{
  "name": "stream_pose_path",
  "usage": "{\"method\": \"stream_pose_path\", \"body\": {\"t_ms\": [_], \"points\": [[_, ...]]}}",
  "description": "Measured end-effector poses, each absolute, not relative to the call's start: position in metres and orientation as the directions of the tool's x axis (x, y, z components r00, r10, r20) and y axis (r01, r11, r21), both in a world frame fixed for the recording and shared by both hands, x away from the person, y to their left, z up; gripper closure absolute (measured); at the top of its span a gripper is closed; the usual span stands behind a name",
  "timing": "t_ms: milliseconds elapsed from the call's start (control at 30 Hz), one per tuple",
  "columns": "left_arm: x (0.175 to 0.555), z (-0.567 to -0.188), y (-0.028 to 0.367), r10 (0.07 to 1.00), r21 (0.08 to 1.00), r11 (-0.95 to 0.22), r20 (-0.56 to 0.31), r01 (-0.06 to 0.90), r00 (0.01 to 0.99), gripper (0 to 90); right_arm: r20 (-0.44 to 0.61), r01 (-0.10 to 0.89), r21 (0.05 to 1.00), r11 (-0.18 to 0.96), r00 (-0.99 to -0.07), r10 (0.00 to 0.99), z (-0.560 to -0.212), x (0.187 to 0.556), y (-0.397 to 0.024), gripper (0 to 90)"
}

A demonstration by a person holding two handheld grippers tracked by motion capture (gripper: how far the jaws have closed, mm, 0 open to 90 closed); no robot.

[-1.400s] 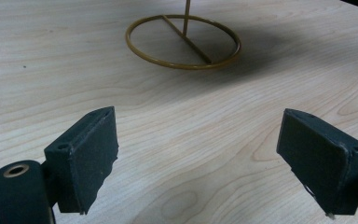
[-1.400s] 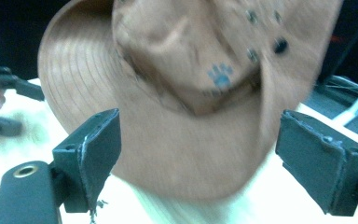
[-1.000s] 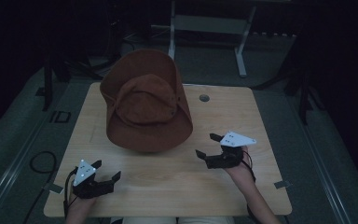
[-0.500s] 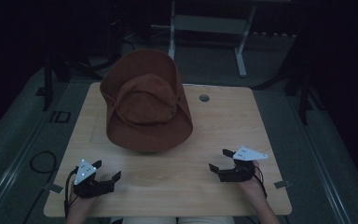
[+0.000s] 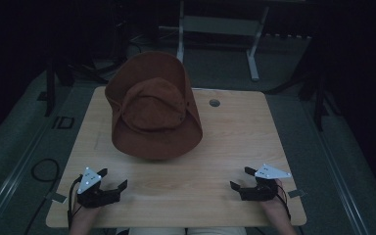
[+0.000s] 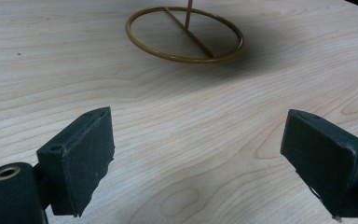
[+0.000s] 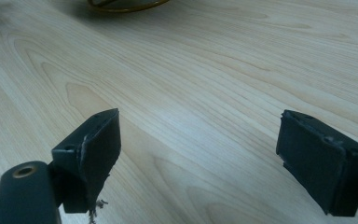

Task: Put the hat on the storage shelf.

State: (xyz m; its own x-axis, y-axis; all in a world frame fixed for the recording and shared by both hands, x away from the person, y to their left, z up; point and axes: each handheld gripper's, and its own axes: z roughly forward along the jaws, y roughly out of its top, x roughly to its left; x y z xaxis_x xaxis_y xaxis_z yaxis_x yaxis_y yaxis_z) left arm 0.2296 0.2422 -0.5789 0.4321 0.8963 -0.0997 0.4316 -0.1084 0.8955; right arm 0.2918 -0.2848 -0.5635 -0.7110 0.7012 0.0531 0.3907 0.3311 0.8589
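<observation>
My left gripper [image 5: 111, 182] sits low at the table's [image 5: 225, 142] near left corner, jaws spread wide, nothing between them — bare wood. My right gripper [image 5: 242, 179] is at the near right, also wide open and empty. The 2 are well apart. Brown hat [image 5: 152, 112] rests on a brass ring stand [image 6: 185, 33] at the far-left middle of the table, well clear of both grippers; the stand's base ring lies flat on the wood.
</observation>
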Motion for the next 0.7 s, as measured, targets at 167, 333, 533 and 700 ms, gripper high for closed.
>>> {"method": "stream_pose_path", "body": {"t_ms": [167,333,533,700], "points": [[0.228,-0.579,0.242,0.897,0.896,-0.112,-0.094,0.429,0.432,10.5,0.031,0.391,0.855,0.341,-0.695,0.718,-0.565,0.288,-0.292,13.5],[0.227,-0.578,0.243,0.899,0.898,-0.106,-0.097,0.426,0.427,10.5,0.021,0.393,0.859,0.329,-0.669,0.743,-0.565,0.284,-0.305,13.5],[0.226,-0.578,0.244,0.901,0.9,-0.101,-0.099,0.425,0.423,10.4,0.02,0.397,0.859,0.323,-0.658,0.753,-0.567,0.283,-0.31,13.5],[0.226,-0.578,0.244,0.899,0.898,-0.106,-0.097,0.427,0.427,10.5,0.008,0.392,0.856,0.338,-0.663,0.748,-0.568,0.283,-0.308,13.5]]}}
